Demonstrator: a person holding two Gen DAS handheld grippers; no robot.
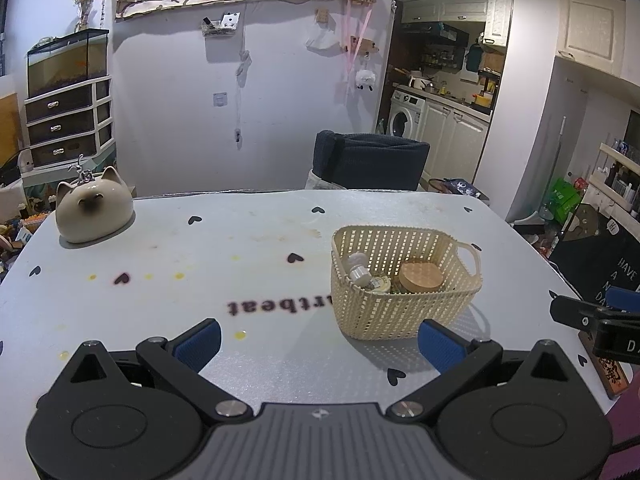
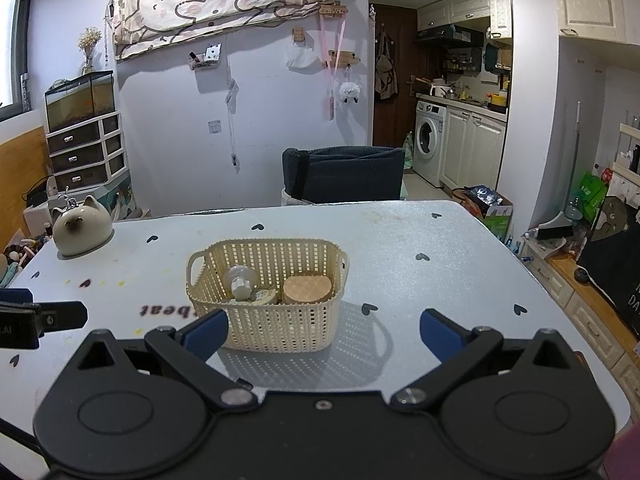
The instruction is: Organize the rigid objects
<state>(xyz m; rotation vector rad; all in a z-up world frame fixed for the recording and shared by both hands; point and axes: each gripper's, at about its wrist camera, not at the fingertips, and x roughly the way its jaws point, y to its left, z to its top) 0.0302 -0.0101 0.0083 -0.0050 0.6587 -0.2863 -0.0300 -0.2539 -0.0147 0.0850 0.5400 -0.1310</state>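
Note:
A cream woven plastic basket (image 1: 404, 312) stands on the white table (image 1: 224, 240); it also shows in the right wrist view (image 2: 268, 320). Inside lie a light bulb (image 1: 357, 268), a small round tin (image 1: 378, 284) and a wooden-lidded jar (image 1: 422, 276); the right wrist view shows the bulb (image 2: 240, 280), tin (image 2: 262, 296) and jar (image 2: 307, 288). My left gripper (image 1: 318, 344) is open and empty, just in front and left of the basket. My right gripper (image 2: 323, 330) is open and empty, close in front of the basket.
A cat-shaped ceramic pot (image 1: 94, 208) sits at the table's far left corner. A dark chair (image 1: 370, 162) stands behind the far edge. A wooden block (image 1: 608, 368) lies at the table's right edge under the other gripper. Cabinets and clutter stand to the right.

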